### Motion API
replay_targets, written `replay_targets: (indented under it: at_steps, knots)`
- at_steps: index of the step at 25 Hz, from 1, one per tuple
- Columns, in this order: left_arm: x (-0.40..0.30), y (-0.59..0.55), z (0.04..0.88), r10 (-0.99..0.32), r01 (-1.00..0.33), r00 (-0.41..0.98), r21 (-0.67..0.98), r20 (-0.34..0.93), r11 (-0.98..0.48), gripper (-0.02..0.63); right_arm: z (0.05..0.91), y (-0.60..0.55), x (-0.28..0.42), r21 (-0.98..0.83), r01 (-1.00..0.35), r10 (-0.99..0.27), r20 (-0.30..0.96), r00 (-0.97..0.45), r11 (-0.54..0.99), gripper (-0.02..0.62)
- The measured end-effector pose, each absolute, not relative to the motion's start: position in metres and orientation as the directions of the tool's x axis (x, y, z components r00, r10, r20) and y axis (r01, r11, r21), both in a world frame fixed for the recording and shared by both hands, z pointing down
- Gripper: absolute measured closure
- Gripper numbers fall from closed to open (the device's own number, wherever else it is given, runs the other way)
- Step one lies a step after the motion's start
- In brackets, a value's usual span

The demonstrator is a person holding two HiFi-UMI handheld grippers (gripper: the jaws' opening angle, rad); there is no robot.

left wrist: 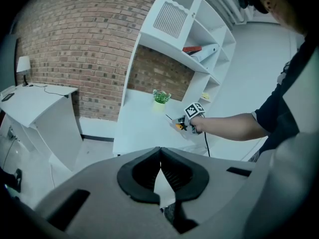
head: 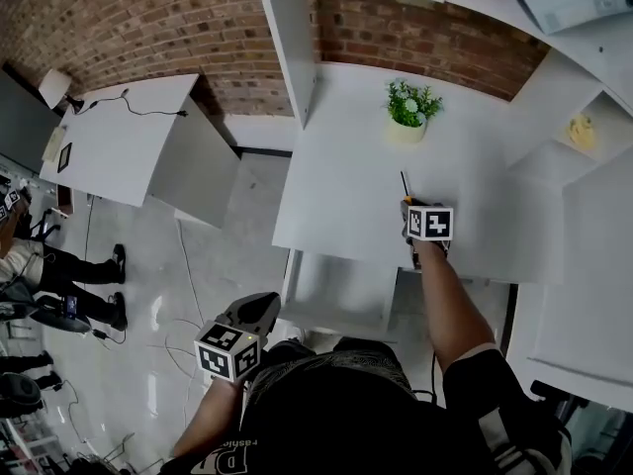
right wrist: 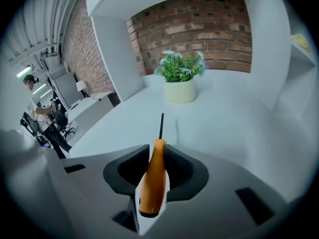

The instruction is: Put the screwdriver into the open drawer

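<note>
Clamped between the pads of the right hand-held gripper (right wrist: 158, 146): the screwdriver (right wrist: 153, 180), held by its orange handle, butt end toward the camera, thin dark shaft pointing ahead at the potted plant (right wrist: 180, 78). Beside the shaft, a faint narrow shadow on the white tabletop (right wrist: 224, 123). Behind the plant, a brick wall (right wrist: 199, 19) closing off the back of the alcove.

From the head view, the same right hand-held gripper (head: 406, 206) out over the tabletop (head: 336, 196) at arm's length, its marker cube (head: 430, 223) facing up, the screwdriver (head: 403, 184) shaft just showing beyond it, aimed toward the potted plant (head: 409, 109) (well apart from it).

Below the tabletop's near edge, and left of the outstretched arm, the open drawer (head: 341, 290), white inside, nothing visible in it; screwdriver not in it.

Lower left, the left hand-held gripper (head: 255, 310) off the tabletop and above the floor (head: 198, 265), near the drawer's front corner. Seen along its own jaws, left hand-held gripper (left wrist: 160, 151) pressed together at the tips, nothing between the pads.

Off to the right, white shelves (head: 554, 156) with a small yellow object too blurred to name.
</note>
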State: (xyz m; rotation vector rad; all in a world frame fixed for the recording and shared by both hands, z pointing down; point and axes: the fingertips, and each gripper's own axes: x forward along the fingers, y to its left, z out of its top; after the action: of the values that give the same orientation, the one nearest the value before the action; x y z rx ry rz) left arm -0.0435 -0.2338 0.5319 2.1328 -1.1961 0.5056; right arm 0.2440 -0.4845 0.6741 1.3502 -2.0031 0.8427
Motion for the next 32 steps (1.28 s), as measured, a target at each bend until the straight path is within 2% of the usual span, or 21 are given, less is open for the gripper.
replay_targets:
  at_steps: [9, 15, 25, 32]
  knots:
    - [-0.058, -0.253, 0.515, -0.568, -0.774, 0.626, 0.336, 0.534, -0.536, 0.588, 0.599, -0.433, 0.218, -0.198, -0.934, -0.673, 0.651, -0.351, 0.296, 0.497]
    - [-0.06, -0.254, 0.511, -0.519, -0.72, 0.681, 0.342, 0.517, -0.604, 0.588, 0.575, -0.391, 0.187, -0.188, -0.918, -0.678, 0.625, -0.387, 0.35, 0.499]
    - [-0.066, -0.249, 0.522, -0.448, -0.672, 0.72, 0.37, 0.53, -0.641, 0.588, 0.613, -0.32, 0.155, -0.183, -0.899, -0.596, 0.693, -0.406, 0.399, 0.499]
    - [-0.071, -0.244, 0.534, -0.425, -0.669, 0.726, 0.409, 0.541, -0.621, 0.588, 0.656, -0.274, 0.128, -0.189, -0.853, -0.476, 0.761, -0.441, 0.487, 0.499]
